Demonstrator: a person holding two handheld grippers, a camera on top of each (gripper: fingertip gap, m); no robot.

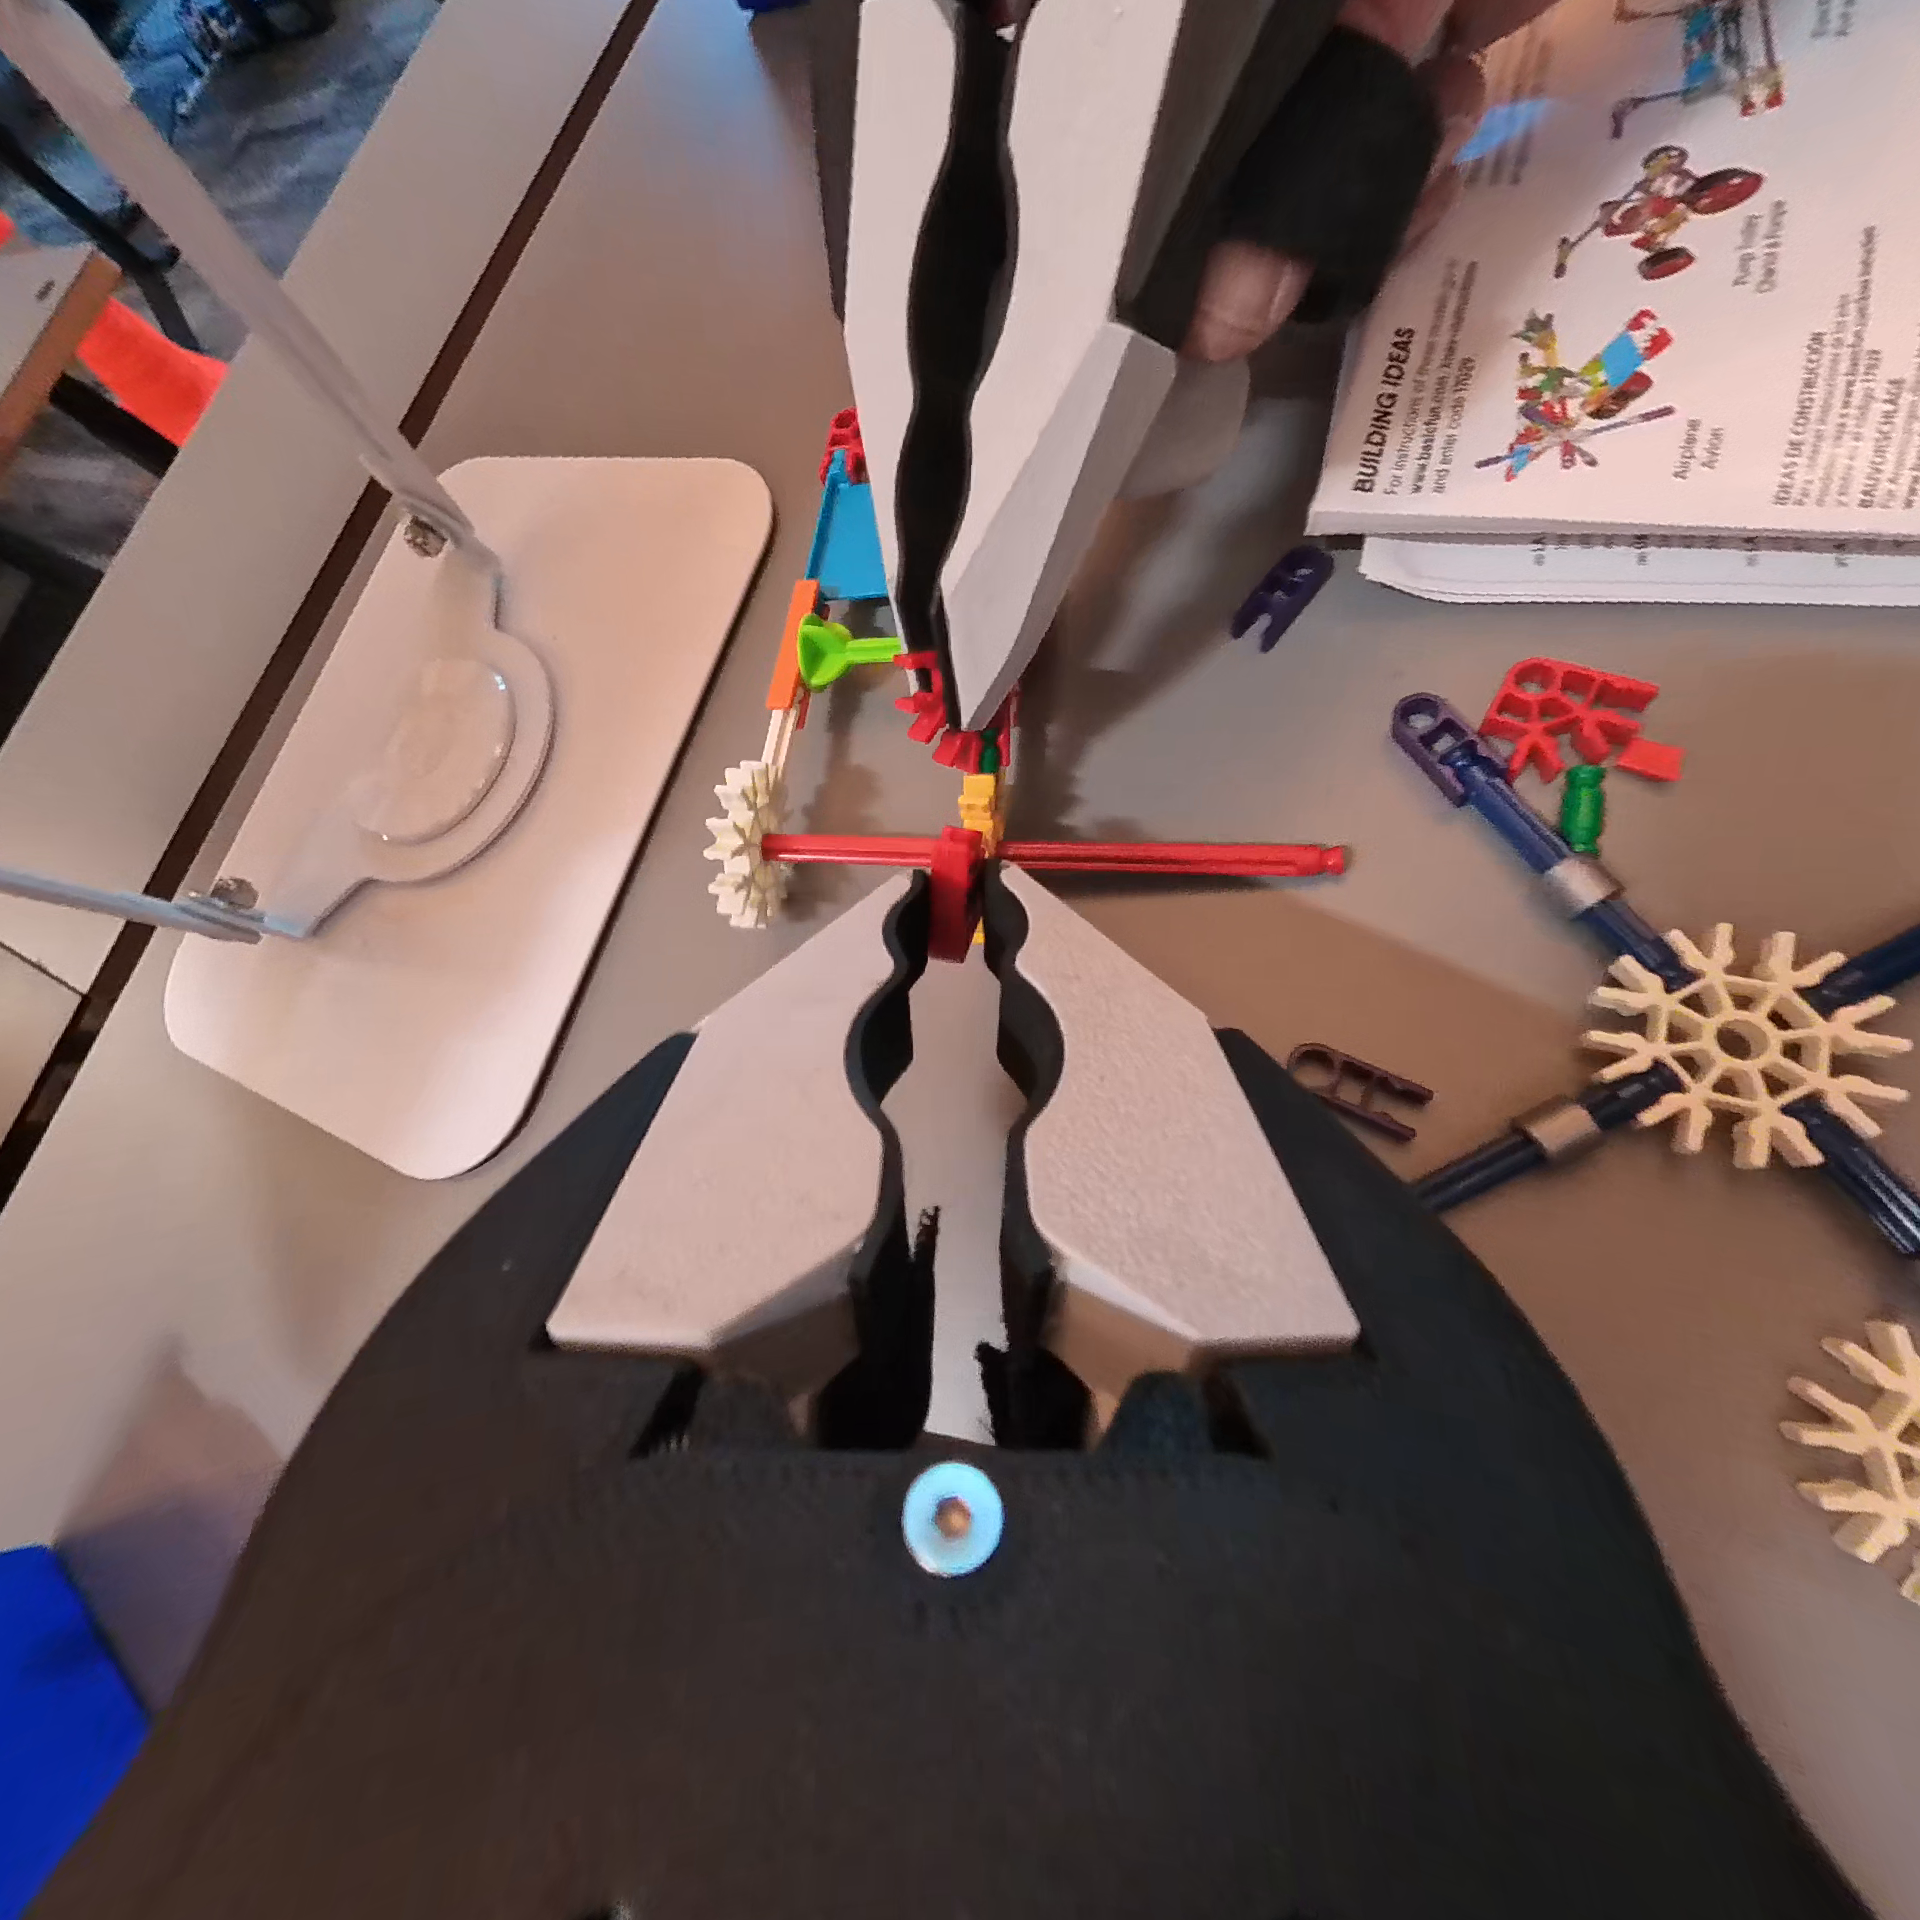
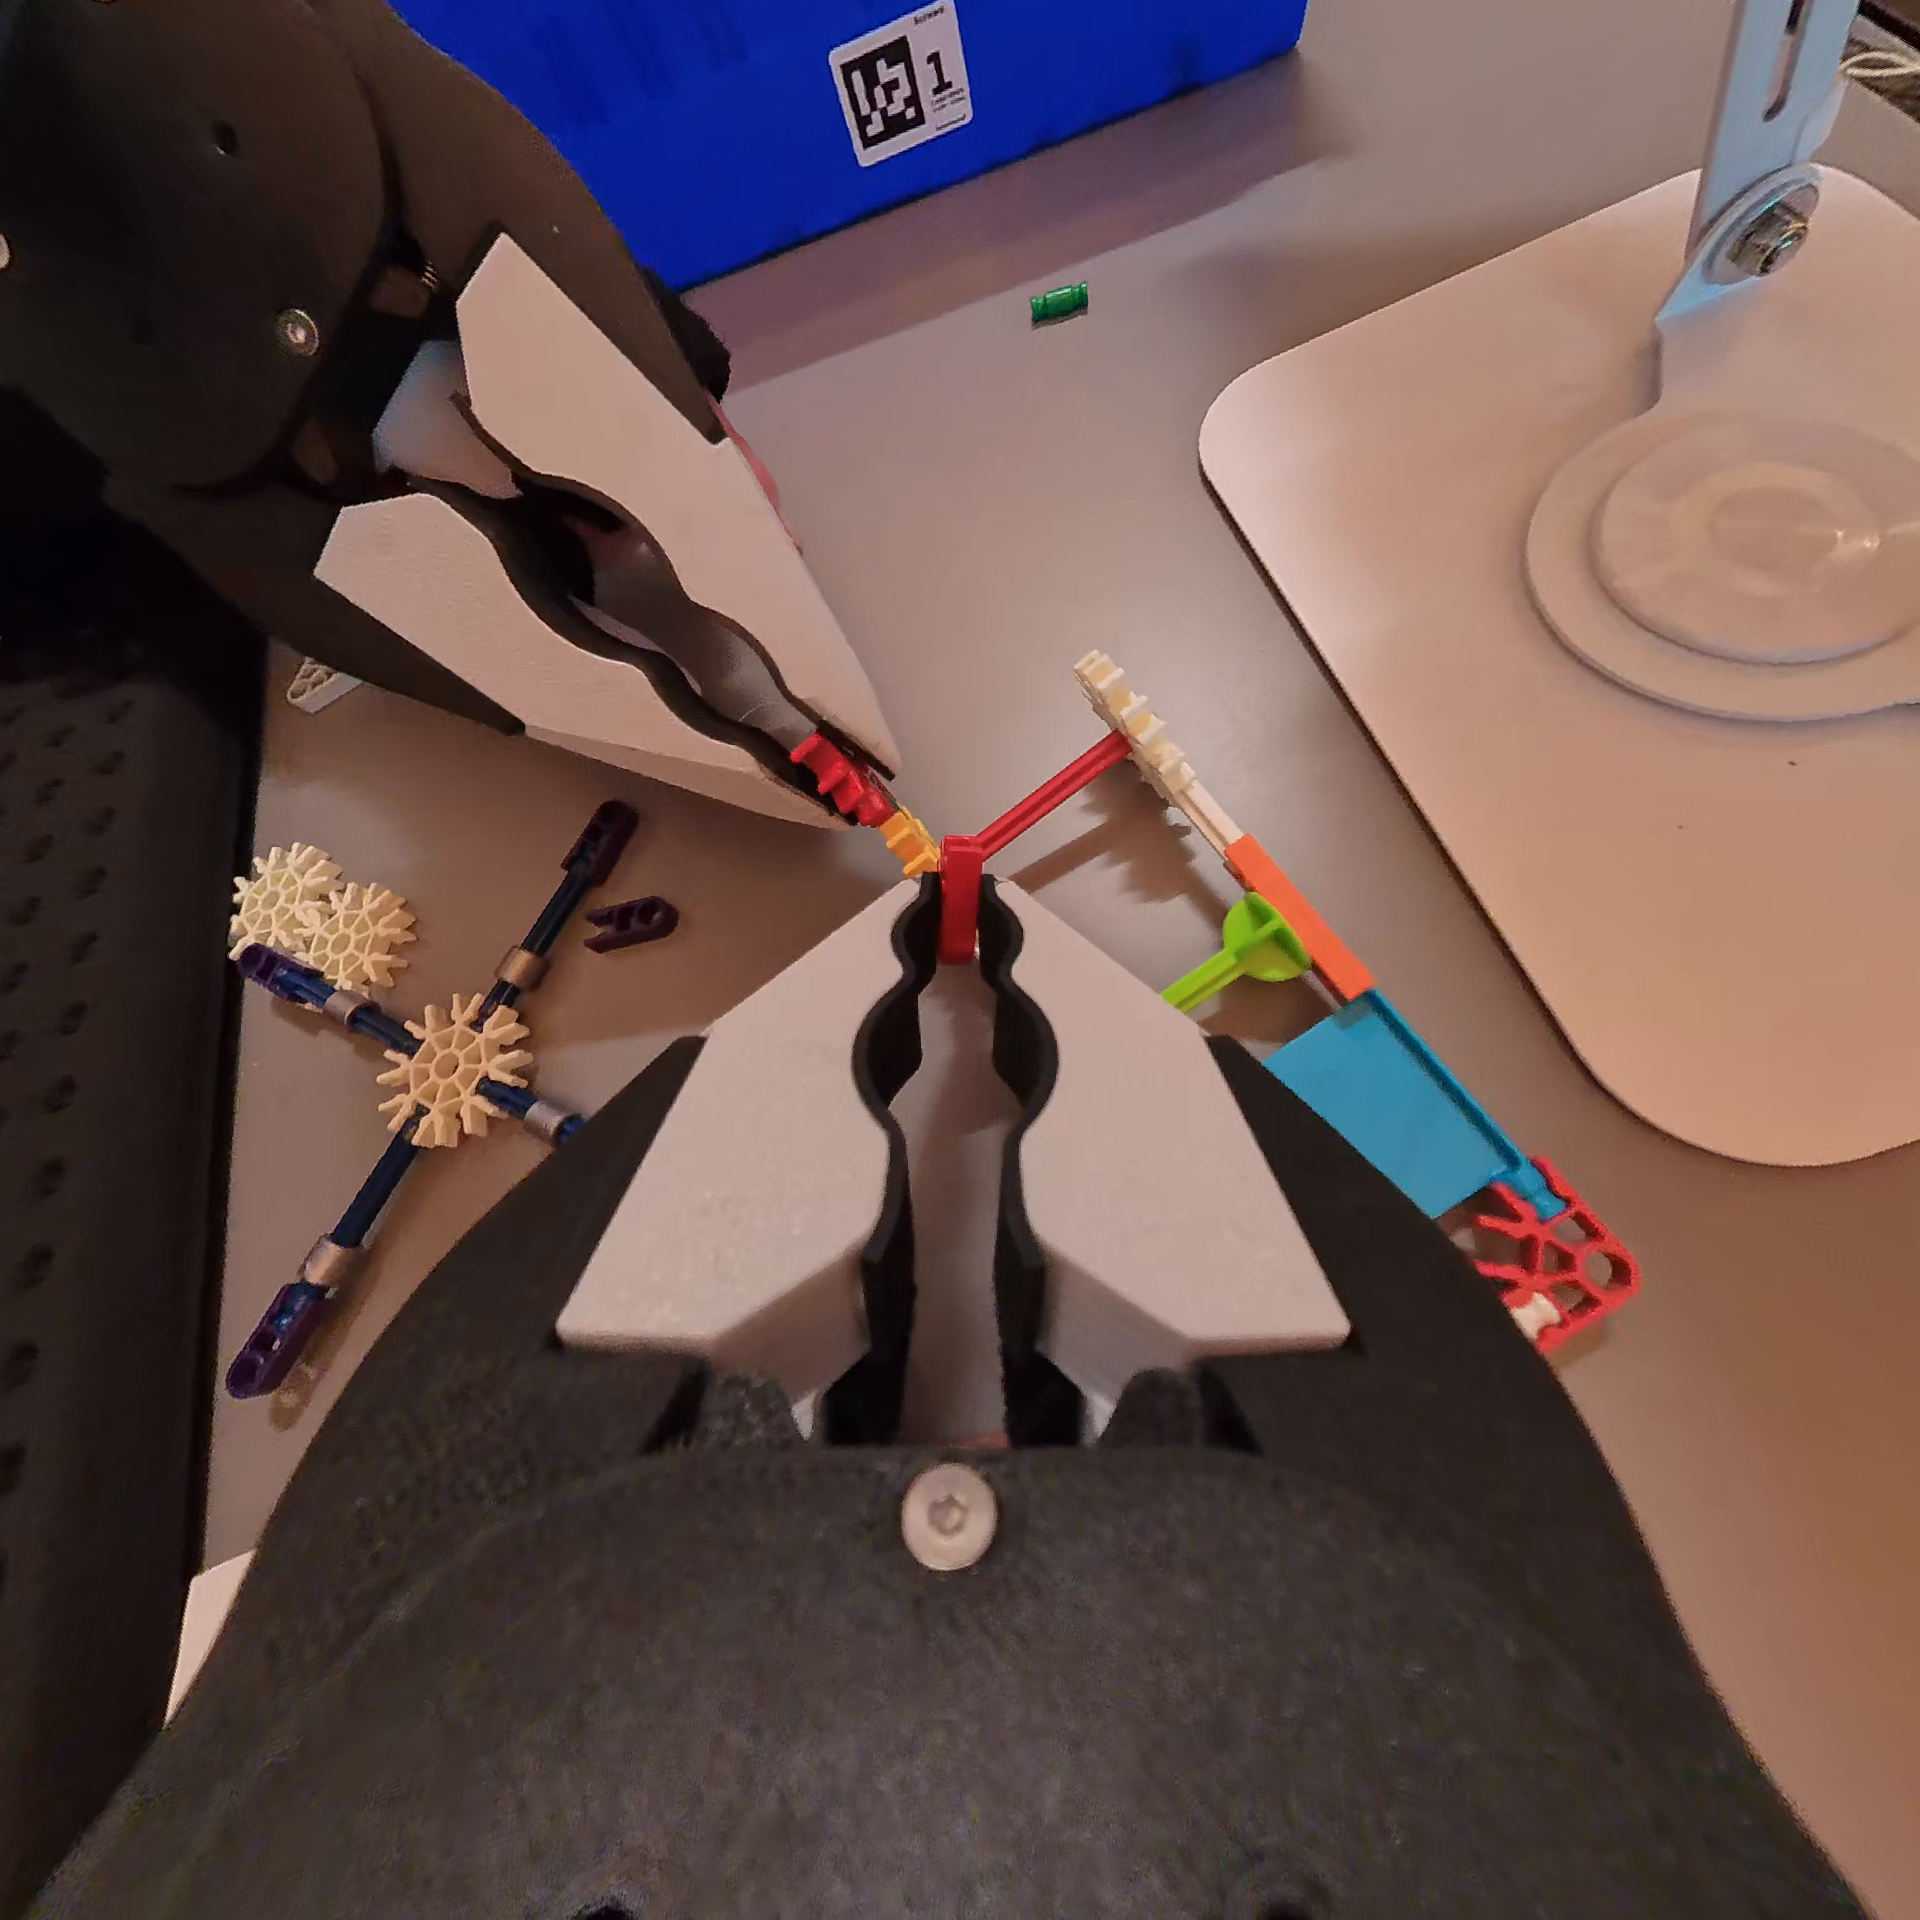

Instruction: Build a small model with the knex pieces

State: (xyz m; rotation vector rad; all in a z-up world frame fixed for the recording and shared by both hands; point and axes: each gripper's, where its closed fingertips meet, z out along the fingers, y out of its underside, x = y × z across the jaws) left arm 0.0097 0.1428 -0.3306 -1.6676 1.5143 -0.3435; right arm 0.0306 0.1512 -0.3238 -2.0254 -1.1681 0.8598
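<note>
Clearly 2 tools (image 1: 951,914) (image 2: 958,925) pinch 1 toy model (image 2: 1299,935).

Both grippers (image 1: 951,914) (image 2: 956,914) had black textured bodies, pale grey wedge fingers (image 1: 748,1122), wavy black pads, one silver screw (image 2: 948,1517); black glove (image 1: 1320,177).

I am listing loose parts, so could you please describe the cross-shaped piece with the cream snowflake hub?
The cross lies flat on the grey table, left of the right gripper in its view. A cream, snowflake-shaped plastic hub joins four dark blue rods, each with a silver sleeve. Purple end connectors show on three arms; the fourth runs behind the gripper's finger. Nothing grips it. Two loose cream snowflakes lie by one arm.
</note>
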